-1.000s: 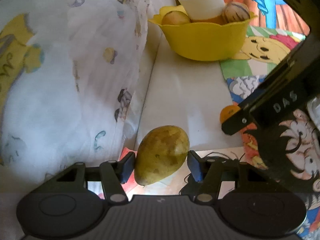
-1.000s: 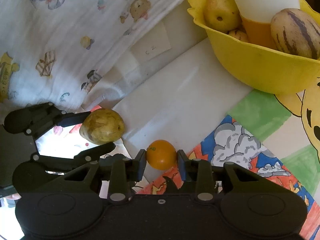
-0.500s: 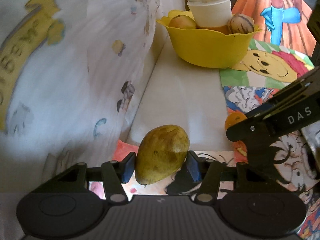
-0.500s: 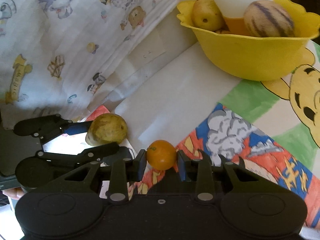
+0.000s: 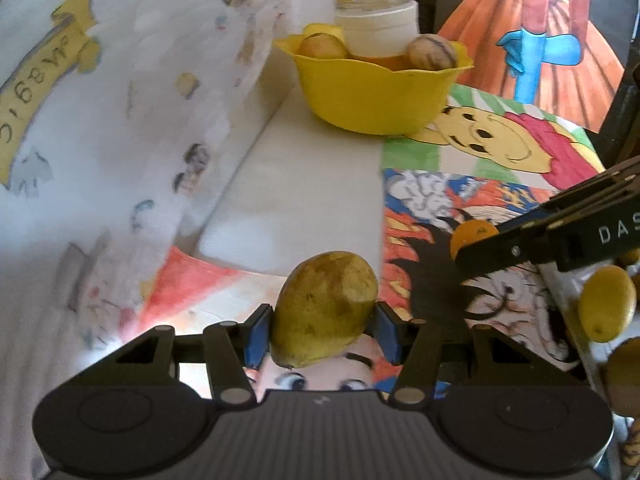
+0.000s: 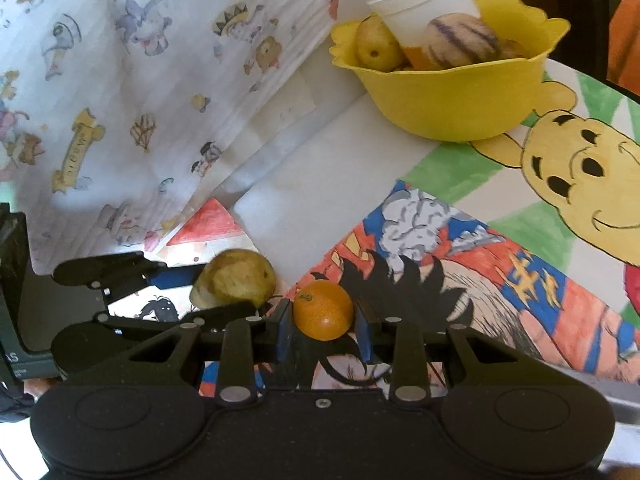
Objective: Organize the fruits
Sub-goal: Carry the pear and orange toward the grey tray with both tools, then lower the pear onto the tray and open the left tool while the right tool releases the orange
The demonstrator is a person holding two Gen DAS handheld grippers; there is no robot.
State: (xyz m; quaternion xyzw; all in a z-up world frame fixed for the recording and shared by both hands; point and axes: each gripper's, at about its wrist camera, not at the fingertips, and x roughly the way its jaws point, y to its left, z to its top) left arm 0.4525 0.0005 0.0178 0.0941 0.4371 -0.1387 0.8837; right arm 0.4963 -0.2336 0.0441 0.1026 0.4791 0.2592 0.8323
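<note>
— Left gripper (image 5: 323, 333): what's in it?

— A mango (image 5: 325, 312), yellow-green and blotchy, clamped between the blue pads (image 5: 258, 330). The jaws have just been closing, and both pads press on its sides. It sits upright, fat end up.

— And the right gripper (image 6: 322, 322)?

— Clenched on an orange (image 6: 323, 311), small and round, stem mark up, a pad against each flank. From that camera the left gripper shows just to its left, side on, with the mango at its tip.

— What lies under them?

— Coloured cartoon drawings (image 6: 500, 276) spread flat. Beyond both tools is a white sheet (image 5: 304, 204), then a bear drawing (image 6: 584, 172) ahead and to the right.

— The bowl?

— Farther ahead, a yellow bowl (image 5: 376, 96) with a wavy rim, well apart from both tools. It holds a white jar (image 5: 378, 26), a pale round fruit left of it and a striped fruit (image 6: 460, 40) right of it.

— Left of all that?

— A printed white cloth (image 6: 140, 100). Near the left camera's right edge, some blurred yellow fruits (image 5: 608, 304).
</note>
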